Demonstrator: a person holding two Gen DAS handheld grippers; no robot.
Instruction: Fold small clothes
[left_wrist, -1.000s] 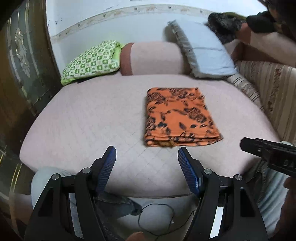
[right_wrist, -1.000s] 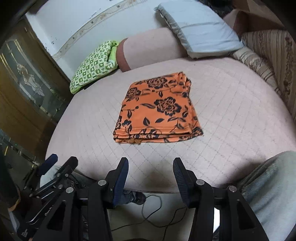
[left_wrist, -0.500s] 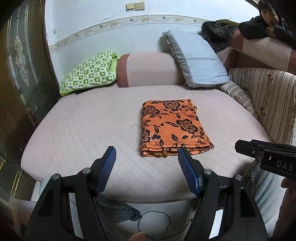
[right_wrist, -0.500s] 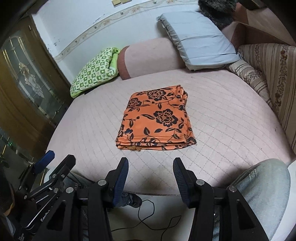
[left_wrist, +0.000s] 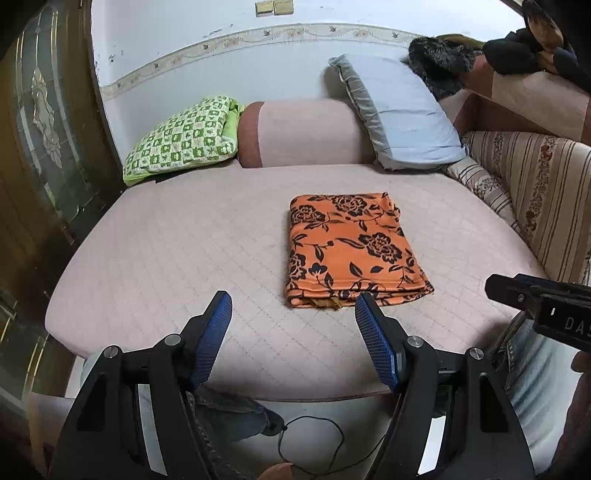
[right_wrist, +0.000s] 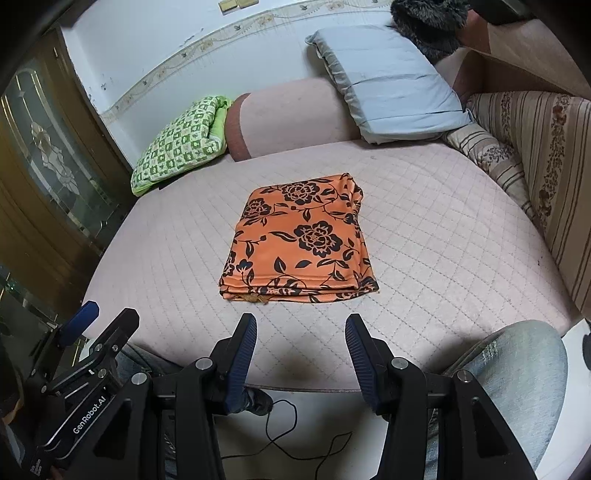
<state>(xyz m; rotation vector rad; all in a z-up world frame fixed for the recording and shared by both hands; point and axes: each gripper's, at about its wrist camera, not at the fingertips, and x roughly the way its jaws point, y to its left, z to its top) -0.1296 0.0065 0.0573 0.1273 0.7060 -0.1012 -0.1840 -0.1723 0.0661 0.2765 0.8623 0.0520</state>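
Orange floral cloth (right_wrist: 299, 242) lies mid-bed (right_wrist: 443, 236) as a neat layered rectangle, so folding looks done, maybe one tidy-up left. My left gripper (left_wrist: 293, 310) and right gripper (right_wrist: 301, 332) are both spread wide, holding nothing, hovering at the near bed edge.

Matt floral cloth (right_wrist: 299, 243), quilted mattress (right_wrist: 443, 236)

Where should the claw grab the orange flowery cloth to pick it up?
Probably the near edge of the orange cloth, coming in low from the front. Its folded layers stack there into a thick lip facing both open claws, left claw and right claw.
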